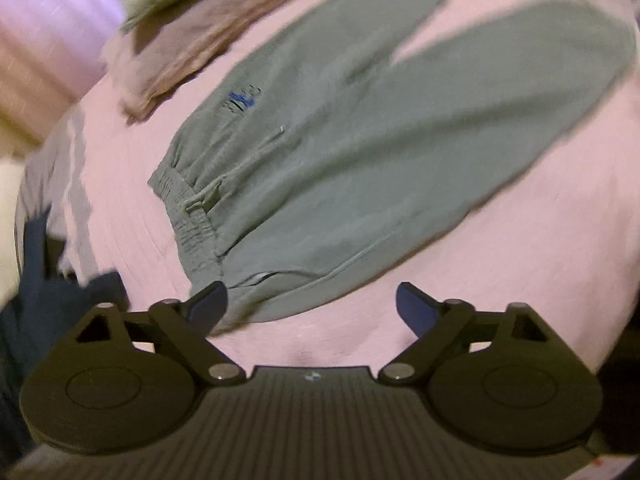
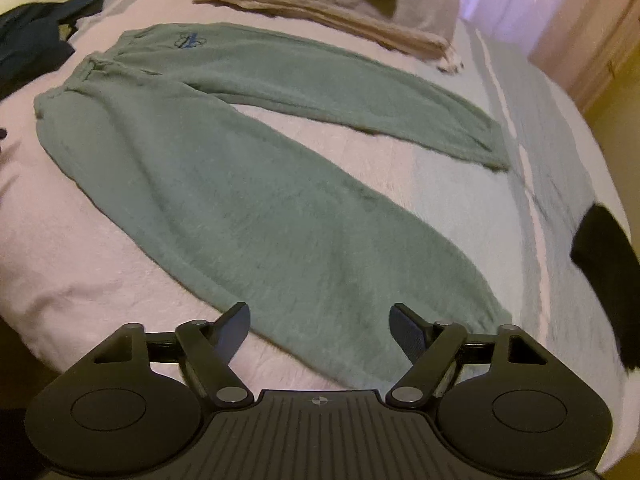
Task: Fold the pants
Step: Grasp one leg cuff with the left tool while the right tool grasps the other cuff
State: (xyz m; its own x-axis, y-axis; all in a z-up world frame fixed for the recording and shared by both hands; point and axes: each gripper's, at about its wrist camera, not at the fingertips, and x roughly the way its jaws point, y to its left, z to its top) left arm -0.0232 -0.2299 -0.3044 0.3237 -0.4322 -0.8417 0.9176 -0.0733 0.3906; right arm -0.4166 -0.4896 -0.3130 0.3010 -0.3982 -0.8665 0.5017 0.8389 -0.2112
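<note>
Green pants (image 1: 360,152) lie flat on the pink bed (image 1: 500,280), legs spread apart. Left claw (image 1: 312,306), jaws apart and clamping nothing, hangs just over the near waistband corner. Right claw (image 2: 320,330), jaws likewise apart and empty, hangs over the near leg's cuff (image 2: 460,320). Folded beige blankets (image 2: 320,4) lie at the far side.

pants (image 2: 224,184) flat on bed (image 2: 80,272), folded blanket (image 2: 320,8) behind, legs apart
</note>
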